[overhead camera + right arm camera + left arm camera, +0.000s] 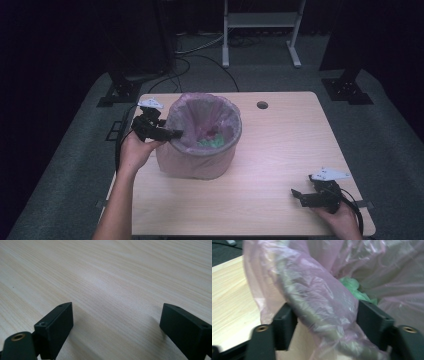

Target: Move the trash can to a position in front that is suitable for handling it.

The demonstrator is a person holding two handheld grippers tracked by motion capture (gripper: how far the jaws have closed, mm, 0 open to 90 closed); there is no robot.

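bin (200, 155) lined with a pink plastic bag (317, 297) stands left of centre on the wooden bench (280, 145). left gripper (172, 134) straddles its near-left rim, fingers (284, 327) spread, not clamped. right gripper (299, 195) rests at the bench's near-right corner, fingers (56, 327) released, holding nothing.
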